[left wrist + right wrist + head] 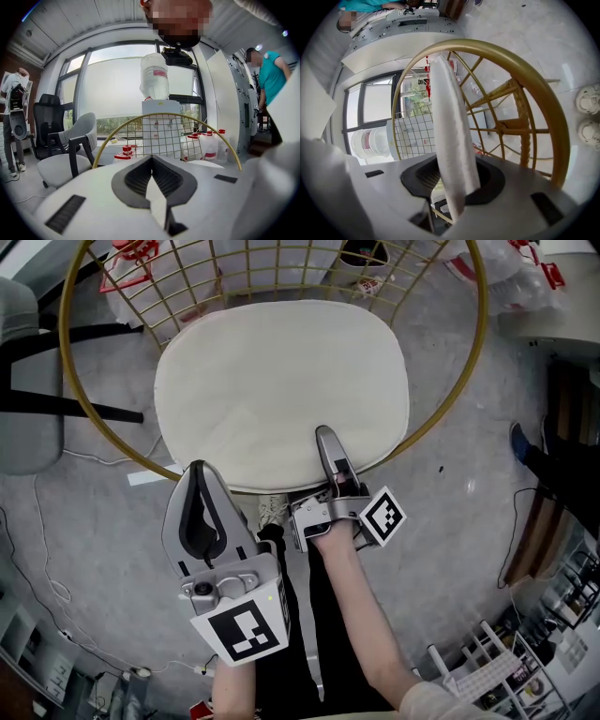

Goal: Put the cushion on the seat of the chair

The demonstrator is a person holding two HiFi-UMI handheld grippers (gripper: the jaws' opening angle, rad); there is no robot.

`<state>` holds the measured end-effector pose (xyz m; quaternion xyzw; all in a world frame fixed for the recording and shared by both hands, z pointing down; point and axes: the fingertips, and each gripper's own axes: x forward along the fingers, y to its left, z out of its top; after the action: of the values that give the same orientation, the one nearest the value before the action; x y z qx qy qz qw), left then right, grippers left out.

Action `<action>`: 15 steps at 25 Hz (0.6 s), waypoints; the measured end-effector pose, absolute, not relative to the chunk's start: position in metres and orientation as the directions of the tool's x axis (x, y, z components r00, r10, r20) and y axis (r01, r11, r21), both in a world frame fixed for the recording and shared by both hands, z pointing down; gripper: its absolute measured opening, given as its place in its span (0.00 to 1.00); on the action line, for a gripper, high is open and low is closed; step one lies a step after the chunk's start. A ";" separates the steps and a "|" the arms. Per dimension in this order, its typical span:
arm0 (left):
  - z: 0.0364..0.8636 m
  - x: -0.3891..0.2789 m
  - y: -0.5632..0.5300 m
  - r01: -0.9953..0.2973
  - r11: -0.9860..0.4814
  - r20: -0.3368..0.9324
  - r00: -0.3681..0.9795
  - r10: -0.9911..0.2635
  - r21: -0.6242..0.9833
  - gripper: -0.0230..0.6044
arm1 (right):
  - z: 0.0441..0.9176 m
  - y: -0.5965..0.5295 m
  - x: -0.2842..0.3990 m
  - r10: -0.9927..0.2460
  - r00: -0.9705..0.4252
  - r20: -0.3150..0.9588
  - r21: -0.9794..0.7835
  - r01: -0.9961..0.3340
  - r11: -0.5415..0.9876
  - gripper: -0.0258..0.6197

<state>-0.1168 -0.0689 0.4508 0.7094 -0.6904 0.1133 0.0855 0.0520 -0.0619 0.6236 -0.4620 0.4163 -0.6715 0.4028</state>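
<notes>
Lying flat on the seat of the chair [481,306], the cushion [281,395] seems already in place. The right gripper [328,442] has its jaws a little spread; the cushion's front edge is between them but, I judge, not pinched. The left gripper [198,472] is pressed together and empty. If the right one pulls back crooked, a pad can catch the edge and drag the cushion off.
</notes>
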 end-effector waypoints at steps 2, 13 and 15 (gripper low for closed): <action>0.448 -0.120 -0.068 -0.999 -0.029 0.275 0.017 -0.961 -0.042 0.06 | 0.626 -0.061 0.053 -0.921 -0.248 0.301 -0.925 0.161 -0.345 0.26; 0.452 -0.116 -0.062 -1.000 -0.015 0.302 0.007 -0.953 -0.025 0.06 | 0.630 -0.055 0.053 -0.907 -0.243 0.345 -0.911 0.145 -0.386 0.27; 0.453 -0.115 -0.062 -1.000 -0.015 0.306 0.007 -0.952 -0.024 0.06 | 0.630 -0.054 0.053 -0.905 -0.243 0.348 -0.908 0.151 -0.390 0.27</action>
<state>-0.1146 -0.0616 0.4534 0.7026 -0.6945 0.1188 0.1000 0.0529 -0.0542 0.6304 -0.4784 0.3942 -0.6827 0.3869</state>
